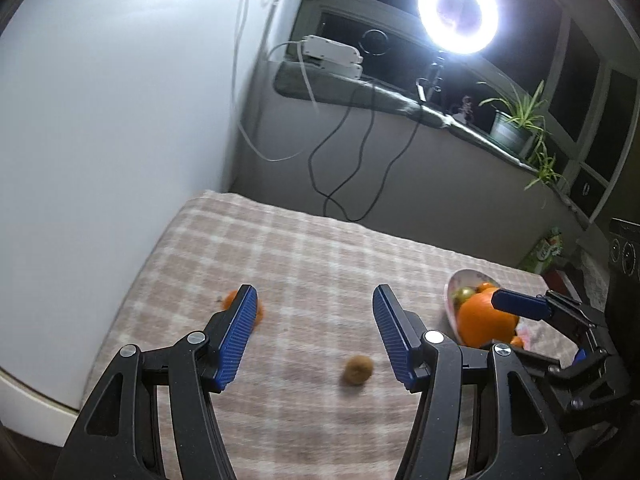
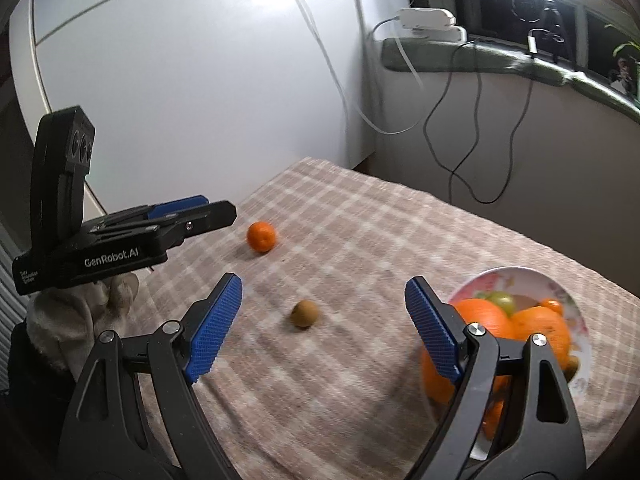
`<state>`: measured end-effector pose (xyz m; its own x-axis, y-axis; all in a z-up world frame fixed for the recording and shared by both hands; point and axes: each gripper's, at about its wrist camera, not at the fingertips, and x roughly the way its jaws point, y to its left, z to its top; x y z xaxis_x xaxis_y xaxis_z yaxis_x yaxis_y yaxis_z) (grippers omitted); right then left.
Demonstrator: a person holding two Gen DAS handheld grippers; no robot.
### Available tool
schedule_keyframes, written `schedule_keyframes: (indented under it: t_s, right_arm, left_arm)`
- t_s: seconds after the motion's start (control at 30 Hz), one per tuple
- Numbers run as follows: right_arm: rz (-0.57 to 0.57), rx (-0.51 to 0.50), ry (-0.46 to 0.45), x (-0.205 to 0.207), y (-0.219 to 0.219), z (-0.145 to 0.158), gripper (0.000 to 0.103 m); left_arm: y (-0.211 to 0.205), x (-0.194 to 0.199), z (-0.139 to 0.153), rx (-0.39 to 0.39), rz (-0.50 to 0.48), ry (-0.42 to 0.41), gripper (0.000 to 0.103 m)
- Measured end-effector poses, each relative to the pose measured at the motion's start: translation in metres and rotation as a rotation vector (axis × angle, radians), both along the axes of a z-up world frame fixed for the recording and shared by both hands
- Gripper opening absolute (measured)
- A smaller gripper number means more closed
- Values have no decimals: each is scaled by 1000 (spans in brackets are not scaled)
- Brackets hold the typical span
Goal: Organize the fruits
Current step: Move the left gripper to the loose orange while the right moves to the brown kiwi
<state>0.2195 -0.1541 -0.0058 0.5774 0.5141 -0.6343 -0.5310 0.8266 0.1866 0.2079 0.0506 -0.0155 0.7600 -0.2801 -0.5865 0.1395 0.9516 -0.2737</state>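
A brown kiwi (image 1: 357,369) (image 2: 305,313) lies on the checked tablecloth (image 1: 320,256). A small mandarin (image 2: 261,236) lies farther back left; in the left wrist view it (image 1: 229,299) is partly hidden behind the left finger. A floral bowl (image 2: 520,276) (image 1: 452,288) at the right holds large oranges (image 2: 540,326) (image 1: 484,320) and a green fruit (image 2: 502,300). My left gripper (image 1: 314,300) is open and empty above the cloth, the kiwi just before it. My right gripper (image 2: 324,288) is open and empty, its right finger over the bowl's near oranges.
A white fridge (image 1: 120,120) stands at the table's left. A ring light (image 1: 458,12), cables (image 1: 360,152), a white box (image 1: 332,54) and a potted plant (image 1: 516,124) are on the sill behind. A green carton (image 1: 548,250) stands past the table's right end.
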Motion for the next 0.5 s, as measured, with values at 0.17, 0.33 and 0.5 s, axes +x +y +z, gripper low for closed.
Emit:
schedule_keyframes:
  t_s: [0.17, 0.33, 0.5]
  right_arm:
    - [26, -32, -6, -4, 22, -9, 86]
    - [40, -61, -15, -6, 38, -19, 86]
    - [43, -89, -19, -8, 50, -29, 86]
  left_arm:
    - [12, -2, -6, 15, 28, 2, 60]
    - [15, -3, -11, 44, 43, -4, 60]
    - [16, -1, -15, 67, 55, -18, 60]
